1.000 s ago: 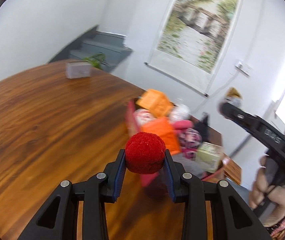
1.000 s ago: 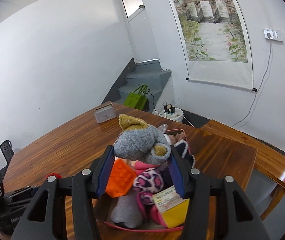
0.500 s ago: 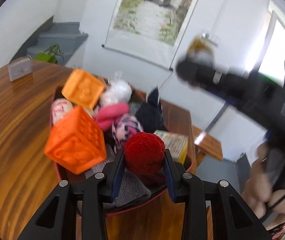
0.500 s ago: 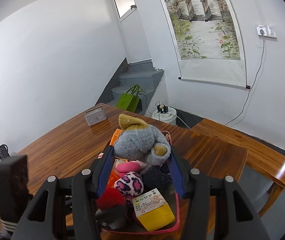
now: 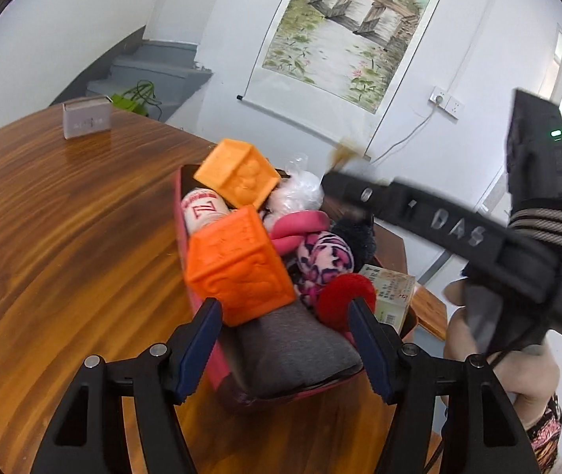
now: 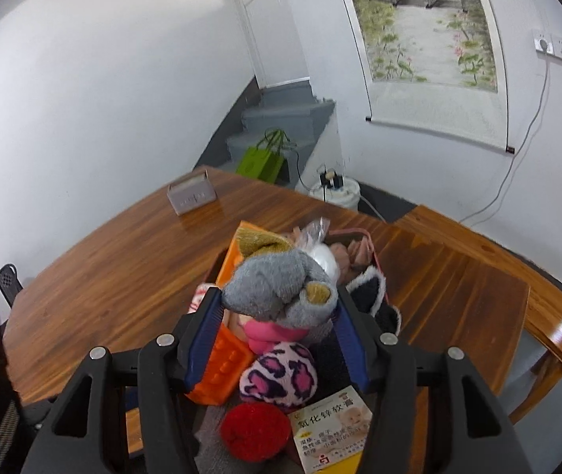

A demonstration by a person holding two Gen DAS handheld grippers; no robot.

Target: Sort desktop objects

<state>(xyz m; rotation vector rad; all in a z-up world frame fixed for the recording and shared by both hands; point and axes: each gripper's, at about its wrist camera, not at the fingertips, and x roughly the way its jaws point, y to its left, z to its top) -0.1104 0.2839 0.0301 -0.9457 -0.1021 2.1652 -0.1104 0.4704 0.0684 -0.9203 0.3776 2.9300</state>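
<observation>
I see the grey card holder (image 5: 87, 121) on the wooden table (image 5: 64, 237), far left of the pink basket (image 5: 181, 237). Left gripper (image 5: 285, 345) over the basket's near end: jaws just opened, standing apart, nothing pinched; red pom-pom ball (image 5: 340, 296) lies in the basket by the right pad, beside the yellow ointment box (image 5: 389, 290). Right gripper (image 6: 275, 337) above the basket: jaws just widened, grey plush toy (image 6: 281, 288) between the pads; can't tell whether they grip it.
</observation>
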